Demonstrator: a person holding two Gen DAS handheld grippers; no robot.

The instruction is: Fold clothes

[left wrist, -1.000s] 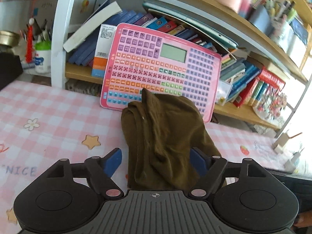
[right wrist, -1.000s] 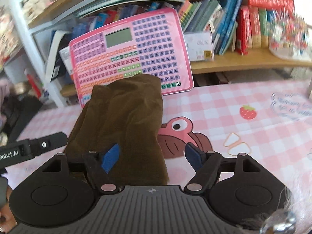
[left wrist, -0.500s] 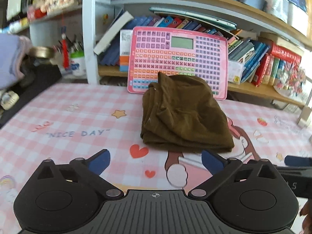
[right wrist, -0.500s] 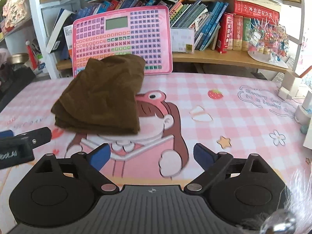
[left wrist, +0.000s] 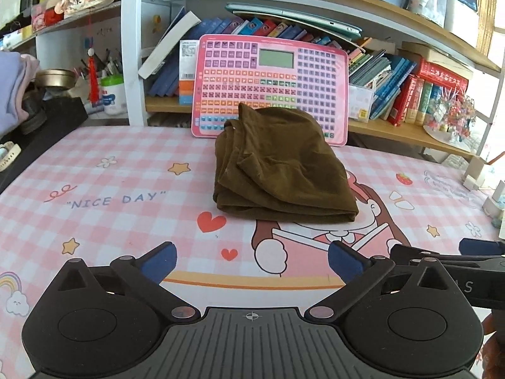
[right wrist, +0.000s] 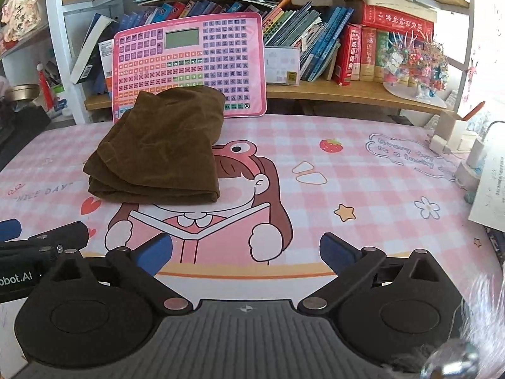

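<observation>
A brown garment (left wrist: 281, 170) lies folded in a thick stack on the pink checked table mat (left wrist: 104, 195), its far end against a pink keyboard toy. It also shows in the right wrist view (right wrist: 161, 151), left of centre. My left gripper (left wrist: 251, 260) is open and empty, held back from the garment's near edge. My right gripper (right wrist: 246, 251) is open and empty, to the right of and nearer than the garment. Each gripper's arm shows at the edge of the other's view.
The pink keyboard toy (left wrist: 271, 85) leans on a bookshelf (right wrist: 331, 91) full of books behind the table. A black case (left wrist: 47, 120) and a cup of pens (left wrist: 110, 94) stand at the left. Chargers and boxes (right wrist: 467, 151) sit at the table's right edge.
Both grippers have let go of the brown garment and drawn back toward the near edge of the table, jaws wider. The garment stays folded by the keyboard toy.
</observation>
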